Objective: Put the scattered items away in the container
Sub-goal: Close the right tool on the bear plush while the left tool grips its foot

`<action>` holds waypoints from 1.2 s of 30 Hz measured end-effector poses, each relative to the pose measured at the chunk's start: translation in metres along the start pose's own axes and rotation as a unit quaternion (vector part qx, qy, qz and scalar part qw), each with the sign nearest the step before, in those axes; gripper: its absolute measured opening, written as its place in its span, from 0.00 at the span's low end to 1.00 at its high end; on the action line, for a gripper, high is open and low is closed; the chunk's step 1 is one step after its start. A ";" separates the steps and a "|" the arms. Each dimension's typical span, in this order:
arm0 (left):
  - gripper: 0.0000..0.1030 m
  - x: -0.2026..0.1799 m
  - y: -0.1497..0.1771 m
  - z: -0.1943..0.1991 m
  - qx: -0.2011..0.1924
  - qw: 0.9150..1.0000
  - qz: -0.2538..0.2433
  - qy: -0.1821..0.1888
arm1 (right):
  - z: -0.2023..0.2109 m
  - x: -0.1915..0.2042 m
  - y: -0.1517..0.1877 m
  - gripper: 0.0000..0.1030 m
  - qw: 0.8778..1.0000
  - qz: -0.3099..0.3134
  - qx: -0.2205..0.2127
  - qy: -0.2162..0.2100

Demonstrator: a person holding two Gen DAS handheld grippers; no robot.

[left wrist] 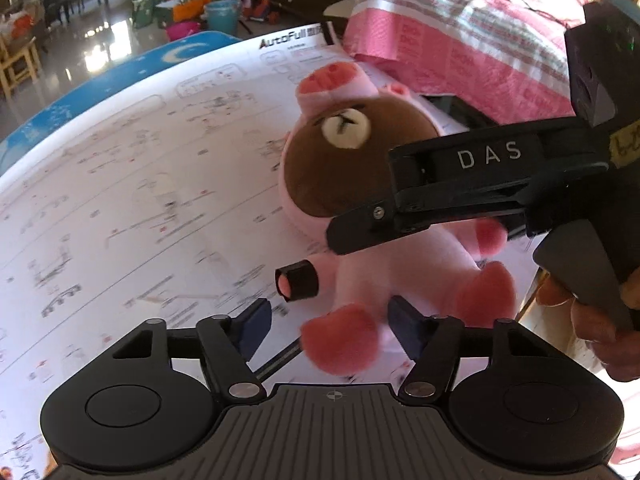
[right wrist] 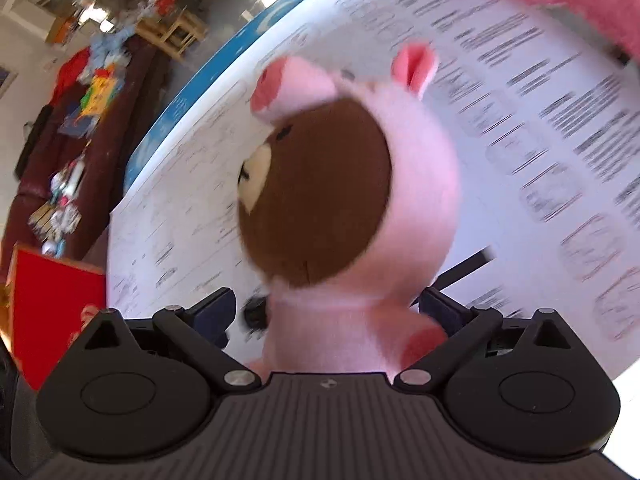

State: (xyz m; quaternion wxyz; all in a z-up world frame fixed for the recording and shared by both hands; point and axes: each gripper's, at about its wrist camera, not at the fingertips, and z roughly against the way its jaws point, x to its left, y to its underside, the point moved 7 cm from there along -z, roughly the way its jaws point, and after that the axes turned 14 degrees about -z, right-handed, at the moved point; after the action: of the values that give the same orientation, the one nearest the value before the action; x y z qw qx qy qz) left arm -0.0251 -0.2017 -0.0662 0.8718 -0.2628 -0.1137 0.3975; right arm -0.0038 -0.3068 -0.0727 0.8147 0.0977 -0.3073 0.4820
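Observation:
A plush bear in a pink pig suit (left wrist: 352,184) lies on a large white printed sheet (left wrist: 120,184). My right gripper (right wrist: 326,314) has its blue pads on either side of the plush's body (right wrist: 340,332), apparently closed on it; the brown face (right wrist: 316,196) fills that view. In the left wrist view the right gripper's black finger (left wrist: 460,196) marked DAS crosses over the plush. My left gripper (left wrist: 330,330) is open, its pads on either side of a pink foot (left wrist: 340,340) without touching. A small black cylinder (left wrist: 298,282) lies beside the plush.
A pink patterned bag or cloth (left wrist: 460,36) lies at the back right of the sheet. A thin black rod (left wrist: 278,364) lies under the plush. A blue mat edge (left wrist: 92,92) borders the sheet. A red box (right wrist: 52,312) stands at the left.

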 end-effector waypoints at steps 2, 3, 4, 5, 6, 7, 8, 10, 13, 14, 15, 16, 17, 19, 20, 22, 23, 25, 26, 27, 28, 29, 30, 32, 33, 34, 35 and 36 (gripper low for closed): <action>0.71 0.004 0.009 0.003 0.006 1.000 0.004 0.007 | -0.005 0.009 0.006 0.96 1.000 0.015 0.005 -0.005; 0.71 0.005 0.011 0.004 0.008 1.000 0.007 0.013 | -0.008 0.014 0.009 0.96 1.000 0.024 0.007 -0.006; 0.72 0.005 0.012 0.005 0.009 1.000 0.007 0.011 | -0.010 0.018 0.011 0.96 1.000 0.027 0.009 -0.009; 0.72 0.005 0.012 0.005 0.009 1.000 0.002 0.008 | -0.013 0.021 0.012 0.96 0.999 0.027 0.015 -0.014; 0.72 0.004 0.011 0.005 0.009 1.000 -0.003 0.005 | -0.014 0.022 0.012 0.96 0.999 0.027 0.015 -0.012; 0.72 0.003 0.010 0.004 0.008 1.000 -0.007 0.004 | -0.015 0.023 0.011 0.94 1.000 0.026 0.014 -0.010; 0.72 0.002 0.008 0.004 0.006 1.000 -0.013 0.004 | -0.014 0.023 0.010 0.93 1.000 0.023 0.012 -0.008; 0.71 -0.001 0.004 0.002 0.002 1.000 -0.030 0.009 | -0.010 0.016 0.006 0.90 1.000 0.007 0.011 -0.008; 0.38 -0.006 0.000 -0.001 0.005 0.998 -0.060 0.015 | -0.002 0.000 -0.001 0.84 1.000 -0.018 0.012 -0.010; 0.33 -0.007 -0.001 -0.003 0.009 0.998 -0.065 0.018 | 0.001 -0.006 -0.003 0.83 1.000 -0.025 0.011 -0.009; 0.32 -0.008 -0.001 -0.004 0.007 0.998 -0.066 0.021 | 0.005 -0.012 -0.006 0.83 1.000 -0.030 0.008 -0.006; 0.32 -0.010 -0.001 -0.004 0.006 0.997 -0.068 0.024 | 0.007 -0.016 -0.007 0.82 0.999 -0.034 0.006 -0.007; 0.32 -0.011 0.000 -0.004 0.005 0.997 -0.071 0.027 | 0.010 -0.019 -0.008 0.82 0.999 -0.039 0.007 -0.013; 0.32 -0.016 0.000 -0.006 0.009 0.996 -0.081 0.028 | 0.012 -0.021 -0.010 0.80 0.999 -0.043 0.009 -0.017; 0.32 -0.018 0.001 -0.008 0.013 0.996 -0.087 0.028 | 0.012 -0.019 -0.010 0.80 0.999 -0.039 0.009 -0.016; 0.32 -0.020 0.003 -0.013 0.026 0.995 -0.097 0.026 | 0.012 -0.011 -0.009 0.79 1.000 -0.022 0.008 -0.017; 0.32 -0.021 0.005 -0.016 0.032 0.994 -0.100 0.025 | 0.011 -0.006 -0.009 0.79 1.000 -0.008 0.004 -0.012; 0.32 -0.020 0.008 -0.021 0.042 0.993 -0.105 0.024 | 0.005 0.008 -0.006 0.78 1.000 0.031 -0.006 0.001; 0.33 -0.020 0.009 -0.023 0.047 0.993 -0.107 0.021 | 0.002 0.012 -0.005 0.77 0.999 0.048 -0.009 0.005; 0.39 -0.019 0.009 -0.025 0.053 0.993 -0.109 0.016 | -0.002 0.015 -0.003 0.76 0.998 0.065 -0.011 0.008; 0.41 -0.017 0.010 -0.026 0.057 0.992 -0.109 0.012 | -0.006 0.015 -0.001 0.76 0.997 0.070 -0.010 0.009; 0.50 -0.016 0.009 -0.028 0.061 0.992 -0.109 0.009 | -0.010 0.015 0.000 0.76 0.998 0.067 -0.008 0.007; 0.55 -0.015 0.008 -0.030 0.064 0.992 -0.107 0.009 | -0.012 0.015 0.001 0.76 0.998 0.066 -0.007 0.005; 0.56 -0.016 0.005 -0.033 0.071 0.992 -0.108 0.012 | -0.014 0.015 0.002 0.75 0.997 0.073 -0.005 0.007; 0.56 -0.018 0.004 -0.035 0.075 0.991 -0.112 0.012 | -0.014 0.015 0.003 0.75 0.997 0.077 -0.005 0.009; 0.56 -0.019 0.003 -0.036 0.079 0.990 -0.118 0.011 | -0.014 0.014 0.003 0.75 0.997 0.078 -0.004 0.009; 0.50 -0.021 0.002 -0.038 0.082 0.989 -0.124 0.009 | -0.014 0.014 0.003 0.75 0.997 0.075 -0.003 0.008; 0.34 -0.021 0.003 -0.040 0.085 0.988 -0.126 0.009 | -0.013 0.014 0.001 0.75 0.997 0.071 -0.001 0.007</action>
State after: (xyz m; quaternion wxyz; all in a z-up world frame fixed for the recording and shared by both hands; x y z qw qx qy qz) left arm -0.0244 -0.2308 -0.1012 0.9350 -0.1750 -0.1035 0.2905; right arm 0.0052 -0.2900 -0.0754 0.7805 0.0711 -0.3086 0.5389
